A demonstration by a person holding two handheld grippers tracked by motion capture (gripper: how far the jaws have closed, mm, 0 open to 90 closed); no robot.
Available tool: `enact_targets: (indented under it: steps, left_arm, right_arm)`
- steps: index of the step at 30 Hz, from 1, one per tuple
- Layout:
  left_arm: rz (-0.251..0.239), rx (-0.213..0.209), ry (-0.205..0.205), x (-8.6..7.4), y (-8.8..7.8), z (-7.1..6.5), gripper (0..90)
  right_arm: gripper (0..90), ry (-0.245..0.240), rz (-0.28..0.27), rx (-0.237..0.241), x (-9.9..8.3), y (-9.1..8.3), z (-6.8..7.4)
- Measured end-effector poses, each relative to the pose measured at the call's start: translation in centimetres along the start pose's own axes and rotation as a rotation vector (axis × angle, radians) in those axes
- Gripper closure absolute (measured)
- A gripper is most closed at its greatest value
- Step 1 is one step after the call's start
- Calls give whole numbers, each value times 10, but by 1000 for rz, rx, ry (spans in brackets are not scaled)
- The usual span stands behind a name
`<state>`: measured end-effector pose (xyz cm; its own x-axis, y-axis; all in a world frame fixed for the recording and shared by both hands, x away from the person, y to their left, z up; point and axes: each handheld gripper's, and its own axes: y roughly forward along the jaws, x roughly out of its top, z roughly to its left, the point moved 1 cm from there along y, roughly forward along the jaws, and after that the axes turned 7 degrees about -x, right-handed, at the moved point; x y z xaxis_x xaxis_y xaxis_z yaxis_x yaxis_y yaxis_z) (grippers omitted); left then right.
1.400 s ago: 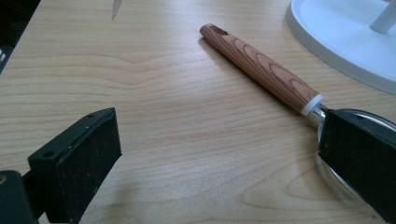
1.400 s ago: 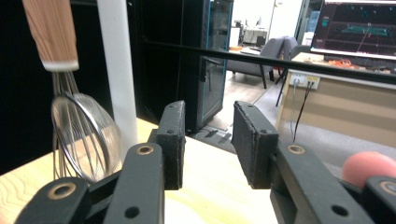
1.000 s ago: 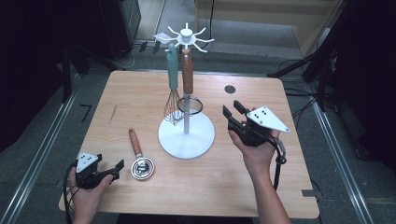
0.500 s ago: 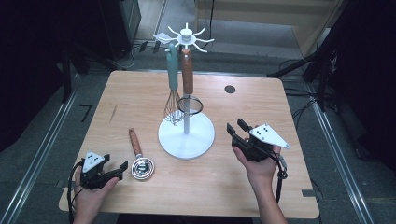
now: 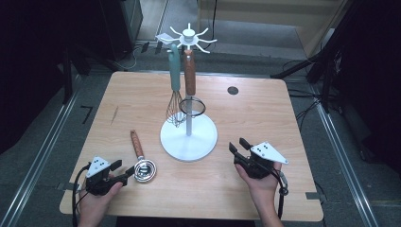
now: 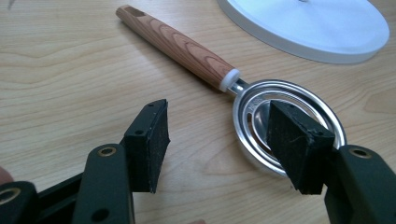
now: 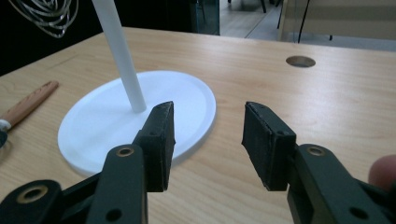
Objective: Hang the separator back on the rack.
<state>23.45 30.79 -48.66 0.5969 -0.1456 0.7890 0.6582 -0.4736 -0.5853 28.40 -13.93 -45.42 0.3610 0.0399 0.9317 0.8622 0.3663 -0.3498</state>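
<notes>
A: Strainer point(image 5: 143, 169) is seen lying flat, lower left of the high view, wooden handle point(image 6: 180, 46) angled up-left. Left gripper point(image 5: 124, 177) jaws have just been closing, half open, rim between them but not yet pinched

B: Risk noted: thin rim could be skidded or flipped if closed off-centre. Right gripper point(image 5: 238, 148) half open, nothing held, near white stand base point(image 5: 188, 140), which could be bumped

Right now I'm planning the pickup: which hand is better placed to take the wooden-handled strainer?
Left. Its tool already straddles the strainer rim; the right tool sits beyond the white stand.
</notes>
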Motion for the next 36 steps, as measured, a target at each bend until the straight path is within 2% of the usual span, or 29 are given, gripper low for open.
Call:
enact_targets:
  steps: [5,9,12,14,18,24,28,36]
  left_arm:
    - [27,0,20,-1,4,-5,425]
    - [32,-19,8,0,3,-6,449]
    - [49,-13,9,0,5,-5,483]
    - [57,-36,10,-1,7,-6,530]
    - [78,-40,22,-3,9,-9,579]
    - [96,-60,6,-2,10,-12,646]
    - [109,-62,24,-3,13,-18,655]
    - [121,-95,42,-2,17,-27,654]
  right_arm:
    - [549,15,21,-3,-10,-4,0]
    - [548,16,38,3,-18,-7,4]
    - [548,17,52,10,-23,-8,9]
    - [548,14,54,19,-25,-9,13]
    - [548,4,65,42,-29,-9,23]
    - [548,-5,83,83,-33,-4,36]
    - [548,-16,93,106,-35,-4,43]
    - [548,-32,100,126,-37,-5,55]
